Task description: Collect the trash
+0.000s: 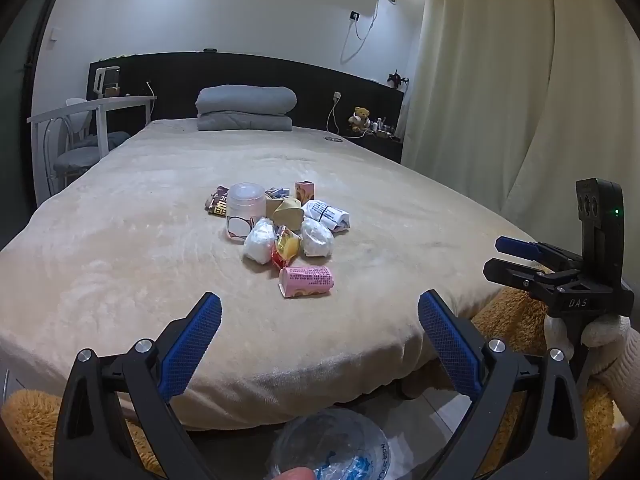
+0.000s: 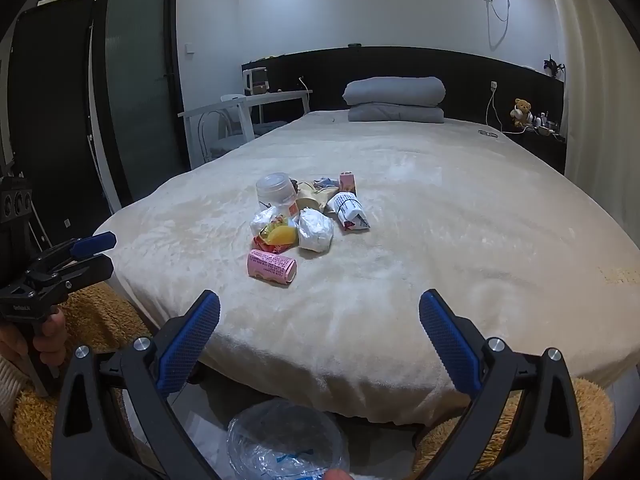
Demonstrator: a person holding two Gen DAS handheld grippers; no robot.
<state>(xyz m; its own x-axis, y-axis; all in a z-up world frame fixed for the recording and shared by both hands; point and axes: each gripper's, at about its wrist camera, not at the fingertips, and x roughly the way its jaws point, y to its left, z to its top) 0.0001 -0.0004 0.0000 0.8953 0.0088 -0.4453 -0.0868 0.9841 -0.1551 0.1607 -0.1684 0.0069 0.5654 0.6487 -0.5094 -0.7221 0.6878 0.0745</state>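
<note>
From your left wrist camera, your left hand-held gripper (image 1: 320, 316) stands wide open with nothing between its blue pads, hanging above the foot edge of the bed (image 1: 120, 240). The trash pile (image 1: 280, 224) sits on the bed's beige blanket, beyond the gripper and well short of the folded grey quilt (image 1: 246, 108) at the head of the bed. Nearest you in the pile lies a pink carton (image 1: 306, 281) on its side; behind it are two white crumpled wads (image 1: 260, 245), a yellow and red wrapper (image 1: 286, 251), a clear lidded cup (image 1: 245, 204) and a white printed packet (image 1: 327, 214). Below the bed's foot edge, a bin lined with a clear plastic bag (image 1: 332, 452) shows between the gripper's arms. To the right of the bed's corner, your right hand-held gripper (image 1: 508, 260) is seen side-on, held in a white-sleeved hand (image 1: 600, 336).

From your right wrist camera, your right hand-held gripper (image 2: 320, 316) is likewise spread wide and empty above the bed's foot edge (image 2: 360, 352). The trash pile (image 2: 304, 220) lies on the bed ahead and slightly left, the pink carton (image 2: 272, 267) closest, the clear cup (image 2: 276, 192) and the printed packet (image 2: 348, 212) farther back. The bag-lined bin (image 2: 286, 444) sits on the floor just below the bed's foot edge. Left of the bed, your left hand-held gripper (image 2: 96, 256) shows side-on, gripped by your hand (image 2: 48, 340).
</note>
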